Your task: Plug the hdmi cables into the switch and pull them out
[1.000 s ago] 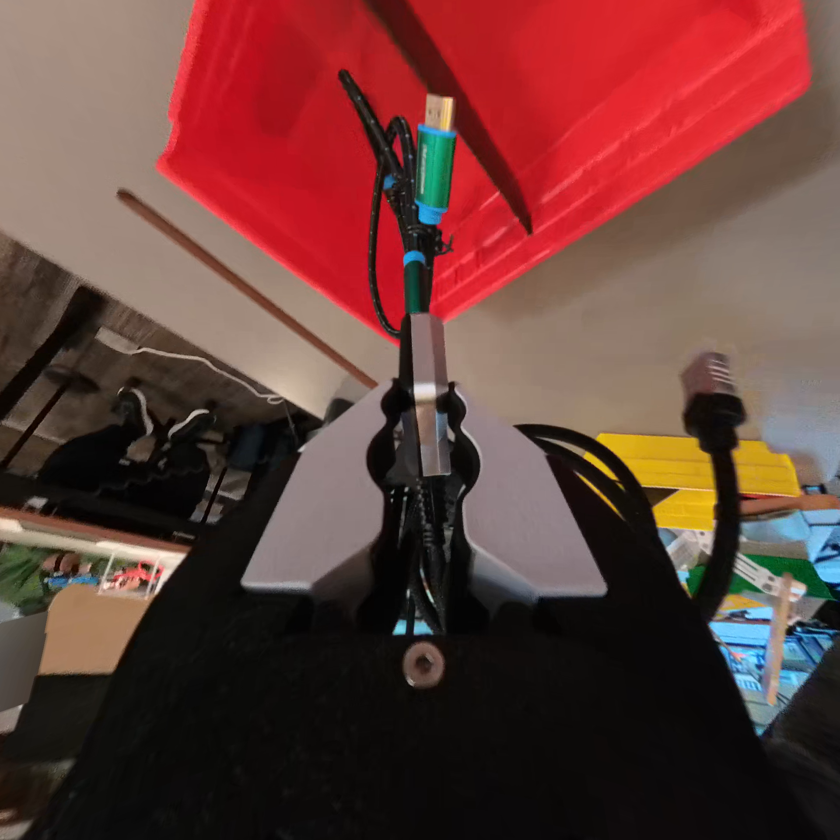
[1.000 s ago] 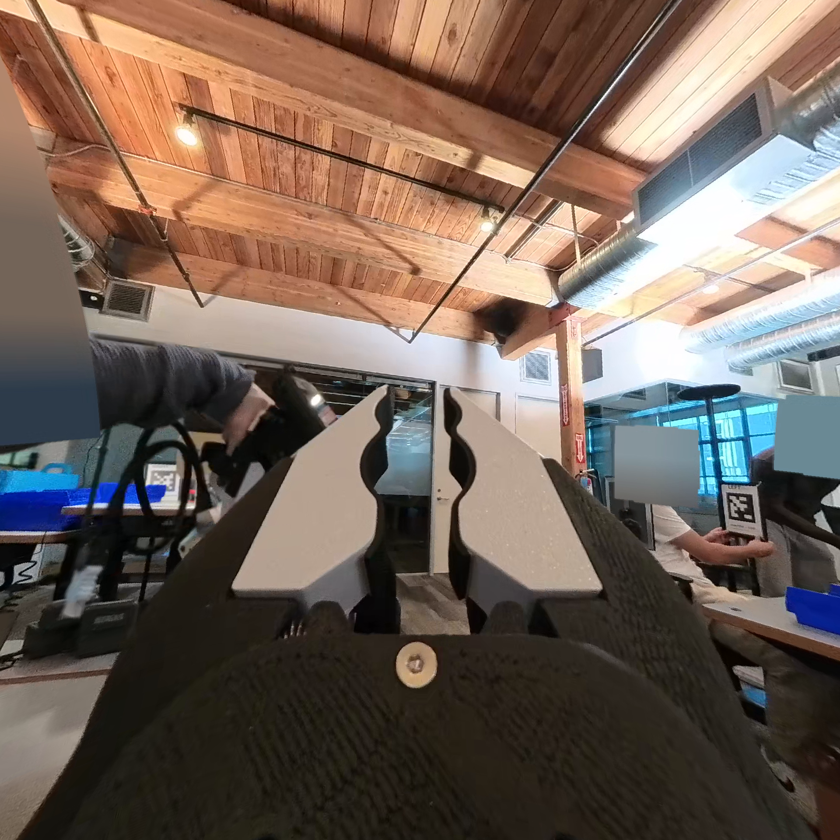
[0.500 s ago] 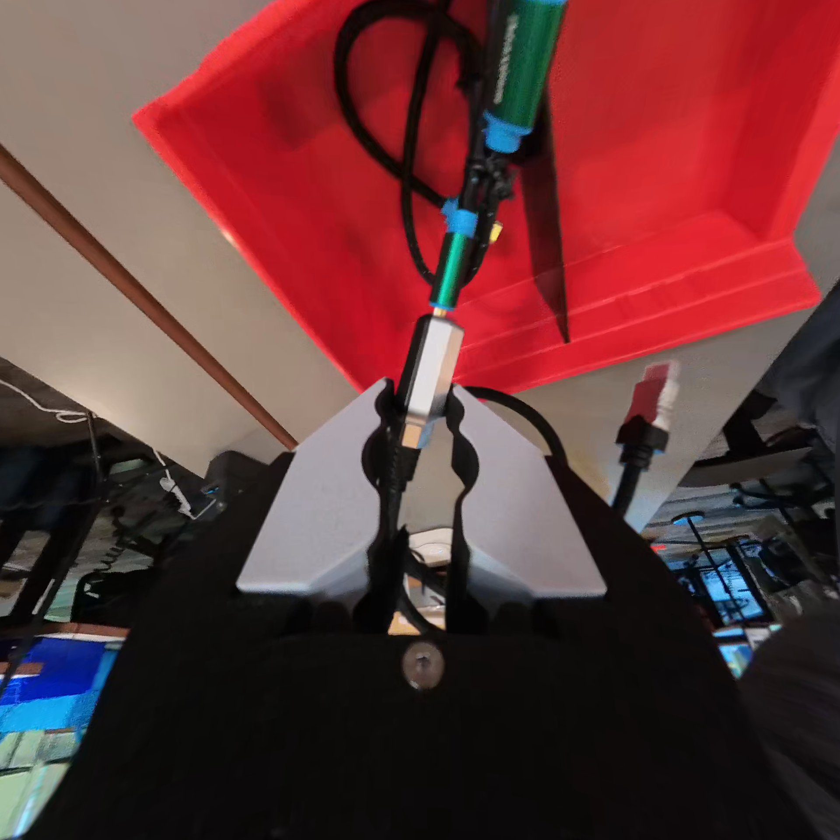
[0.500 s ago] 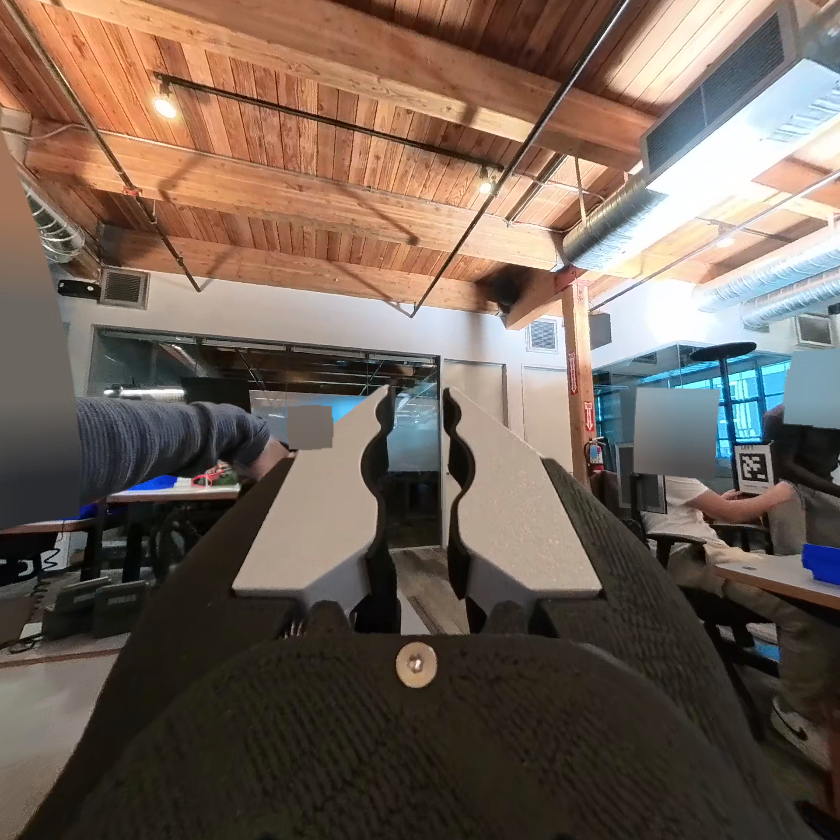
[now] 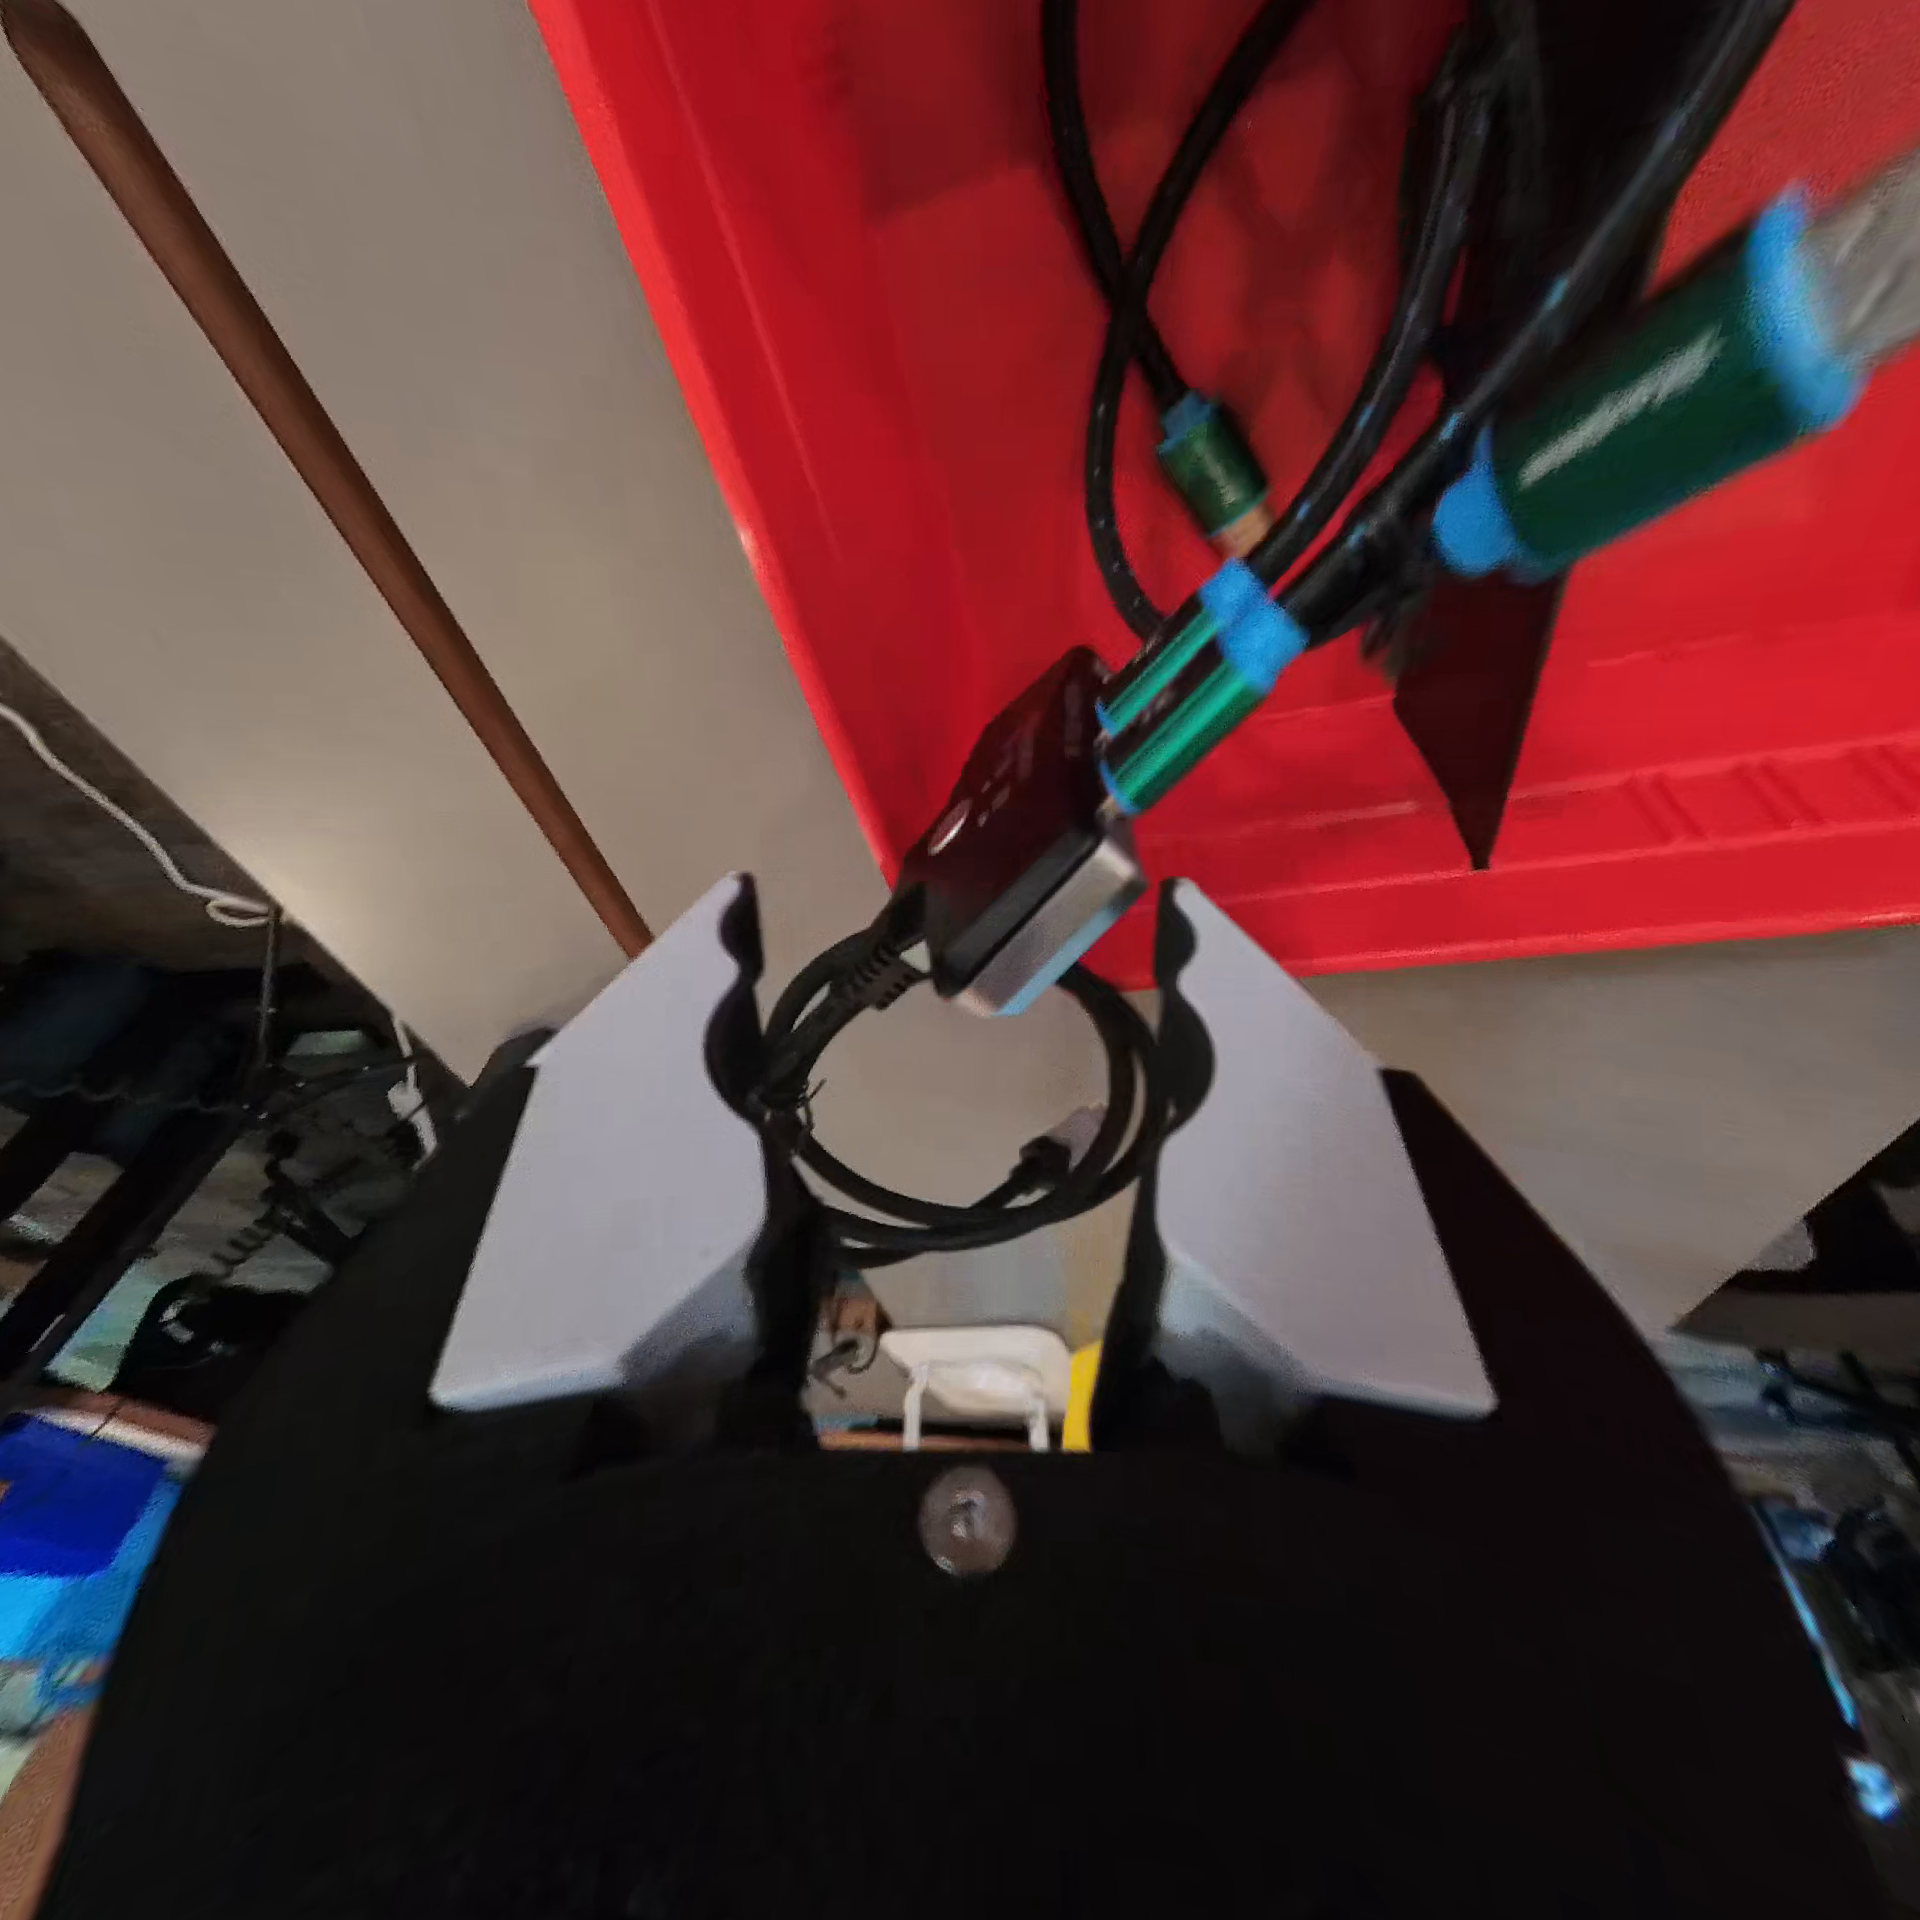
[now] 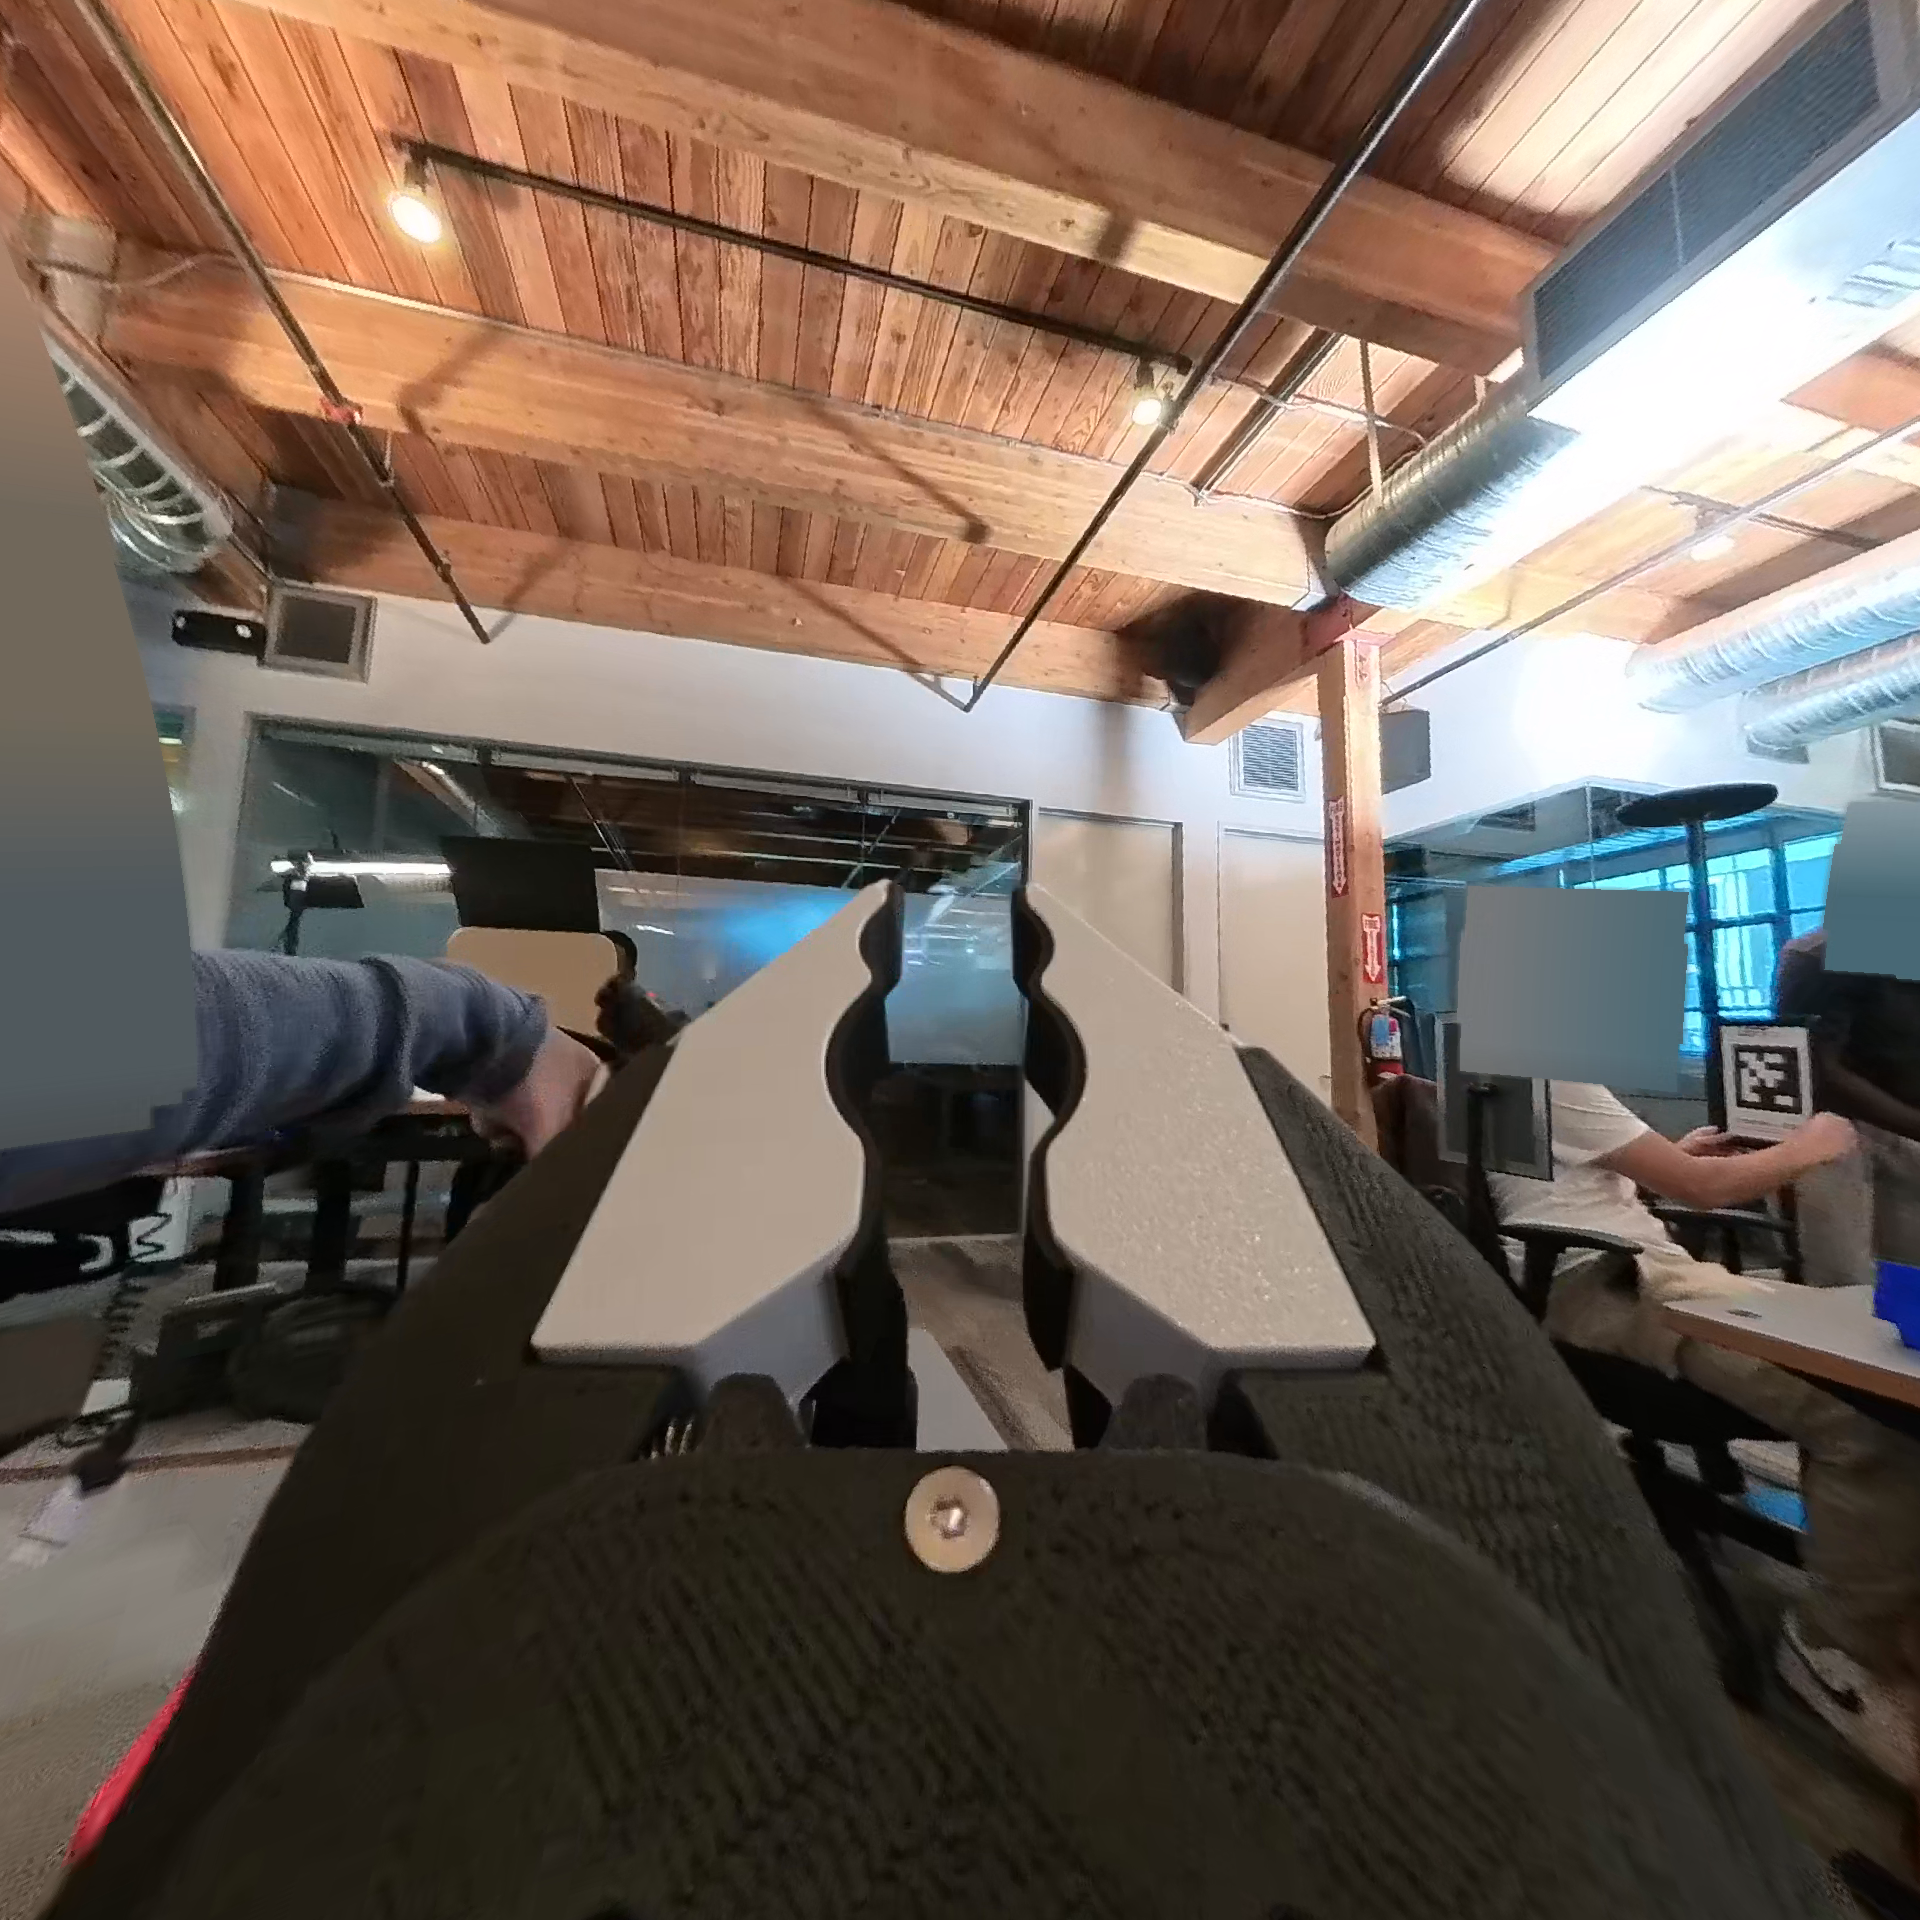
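Small black switch box with silver end (image 5: 1023, 857) sits just ahead of my wide-open left gripper (image 5: 954, 894), apparently ungripped, long axis slanting up-right; right gripper (image 6: 954, 902), slightly parted and empty, faces away.

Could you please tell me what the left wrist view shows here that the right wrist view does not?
Only the left wrist view shows the switch with green plugs seated in it, its coiled black lead, the red bin and the open left gripper.

Only the right wrist view shows the empty right gripper, the wooden ceiling and seated people.

Neither thing appears in both.
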